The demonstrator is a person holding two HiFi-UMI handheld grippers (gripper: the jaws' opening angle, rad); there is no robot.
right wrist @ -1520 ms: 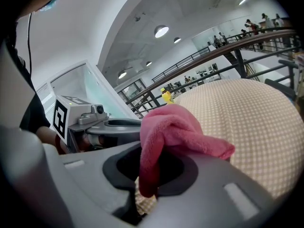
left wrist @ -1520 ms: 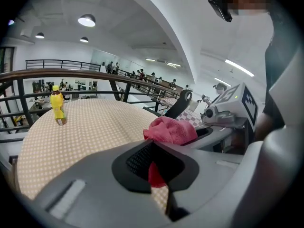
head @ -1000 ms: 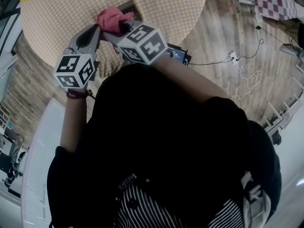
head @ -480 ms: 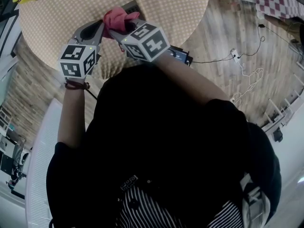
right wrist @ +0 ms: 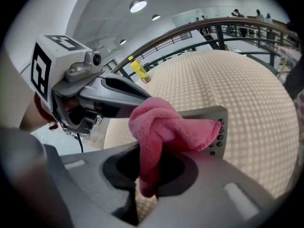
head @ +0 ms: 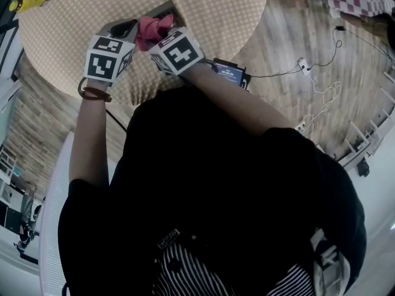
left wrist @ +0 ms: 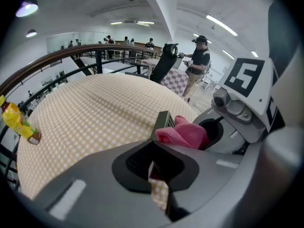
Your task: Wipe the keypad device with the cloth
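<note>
The right hand-held gripper is grasping the pink cloth, which is draping over the keypad device just ahead of its jaws. The left hand-held gripper is clenching the device's end over the checked bench; button markings are too small to read

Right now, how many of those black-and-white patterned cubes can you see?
2. The first cube sits on the left gripper, the second cube on the right gripper, which pinches the pink cloth. None looks hidden.
</note>
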